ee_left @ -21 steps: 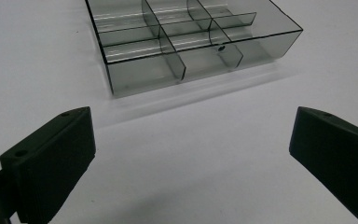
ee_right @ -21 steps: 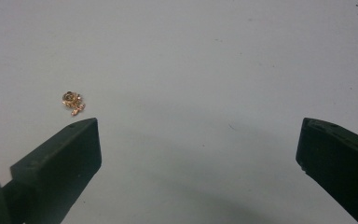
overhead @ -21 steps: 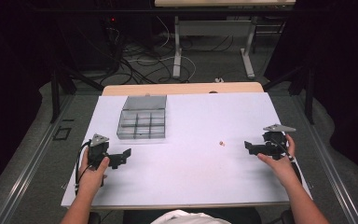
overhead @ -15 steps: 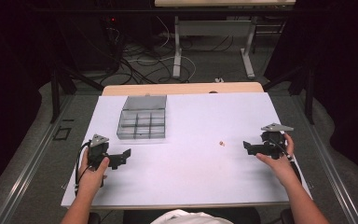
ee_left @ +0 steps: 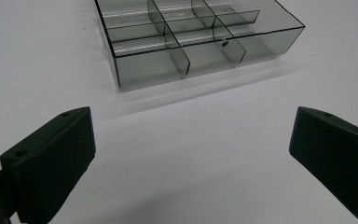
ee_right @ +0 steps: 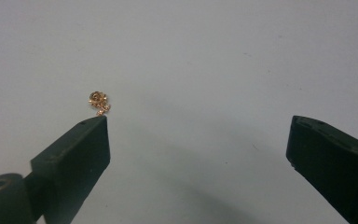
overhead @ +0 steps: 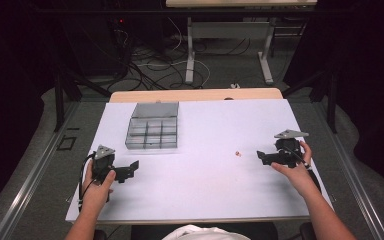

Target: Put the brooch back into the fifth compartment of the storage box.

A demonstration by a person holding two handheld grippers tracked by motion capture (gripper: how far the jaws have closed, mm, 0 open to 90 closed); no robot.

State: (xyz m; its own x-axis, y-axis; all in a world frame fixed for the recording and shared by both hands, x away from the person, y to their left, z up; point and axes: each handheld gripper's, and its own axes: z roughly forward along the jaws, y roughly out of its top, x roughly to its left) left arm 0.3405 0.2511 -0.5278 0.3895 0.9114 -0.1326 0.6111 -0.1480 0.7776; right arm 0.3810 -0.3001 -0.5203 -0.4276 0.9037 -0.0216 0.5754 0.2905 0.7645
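A small gold-coloured trinket (overhead: pixel 238 154) lies on the white table (overhead: pixel 205 190), right of centre. In the right gripper view the trinket (ee_right: pixel 99 102) sits just beyond the left jaw's tip, outside the gap. My right gripper (overhead: pixel 260 156) is open, held low at the table's right side and pointing left toward the trinket. A clear compartment box (overhead: pixel 152 132) stands at the back left. My left gripper (overhead: pixel 134 167) is open near the front left, pointing right; in its own view the box (ee_left: pixel 196 42) lies ahead of the wide-apart jaws, nothing between them.
A wooden board edge (overhead: pixel 195 95) runs along the table's far side. Beyond it are cables and desk legs (overhead: pixel 190 55) on the floor. Plain white surface stretches between the two grippers.
The right gripper has shifted slightly left toward the trinket. The left gripper and the box have kept still.
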